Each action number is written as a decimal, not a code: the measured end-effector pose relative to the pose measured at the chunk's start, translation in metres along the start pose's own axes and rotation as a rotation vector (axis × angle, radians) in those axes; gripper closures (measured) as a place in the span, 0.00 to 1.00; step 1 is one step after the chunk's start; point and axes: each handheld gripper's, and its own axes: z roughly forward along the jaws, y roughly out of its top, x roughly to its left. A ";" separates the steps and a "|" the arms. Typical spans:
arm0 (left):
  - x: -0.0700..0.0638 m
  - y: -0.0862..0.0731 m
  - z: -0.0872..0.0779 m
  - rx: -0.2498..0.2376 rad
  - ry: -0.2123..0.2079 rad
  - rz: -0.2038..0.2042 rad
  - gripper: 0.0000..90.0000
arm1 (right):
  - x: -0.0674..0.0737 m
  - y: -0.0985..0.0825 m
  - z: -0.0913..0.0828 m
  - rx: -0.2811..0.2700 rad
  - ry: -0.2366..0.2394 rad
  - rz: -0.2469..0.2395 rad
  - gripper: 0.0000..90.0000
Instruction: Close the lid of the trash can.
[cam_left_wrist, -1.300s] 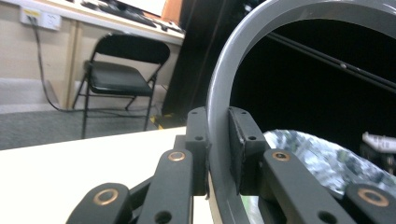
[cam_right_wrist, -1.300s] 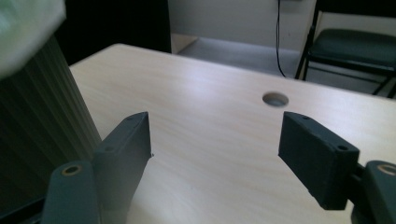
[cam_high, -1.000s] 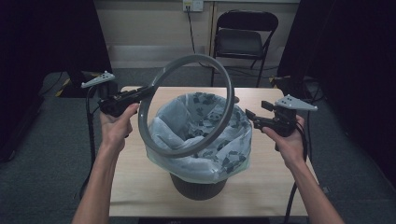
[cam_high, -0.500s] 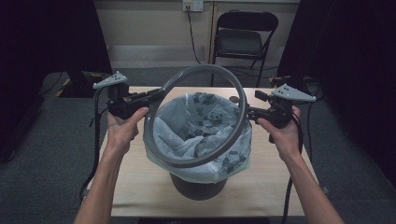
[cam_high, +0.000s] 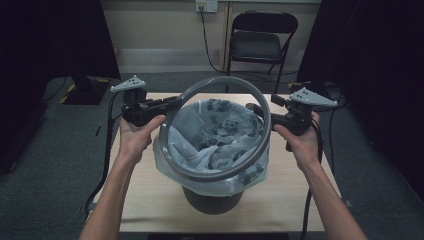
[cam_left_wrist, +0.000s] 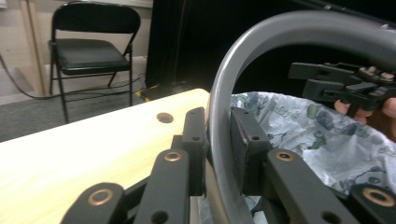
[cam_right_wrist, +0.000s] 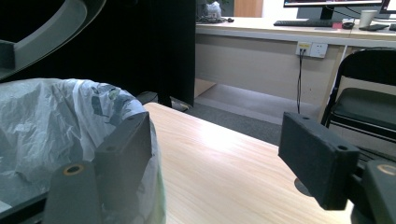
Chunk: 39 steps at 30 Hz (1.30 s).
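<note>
The left gripper (cam_high: 172, 104) clamps the grey bin ring (cam_high: 220, 170), tilted over the bag-lined bin (cam_high: 212, 200); the right gripper (cam_high: 257, 111) gapes empty. Next: level and press down.

A grey plastic ring (cam_high: 218, 131) is held tilted above a dark round bin (cam_high: 212, 199) on the pale wooden table (cam_high: 280, 200), its far edge raised and its near edge low over the bin's front rim. The bin is lined with a translucent bag (cam_high: 210, 135) (printed with dark grey-green patches), whose top folds out over the rim.
</note>
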 end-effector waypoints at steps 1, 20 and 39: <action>0.001 -0.001 0.000 0.003 -0.002 0.004 0.84 | -0.001 0.000 0.000 -0.001 -0.002 -0.001 0.27; -0.002 -0.017 -0.014 -0.068 -0.014 0.055 0.75 | -0.009 0.005 -0.009 -0.032 0.024 -0.026 0.52; -0.017 -0.034 -0.031 -0.083 0.026 0.152 0.77 | 0.017 -0.002 -0.017 0.009 0.210 -0.097 0.77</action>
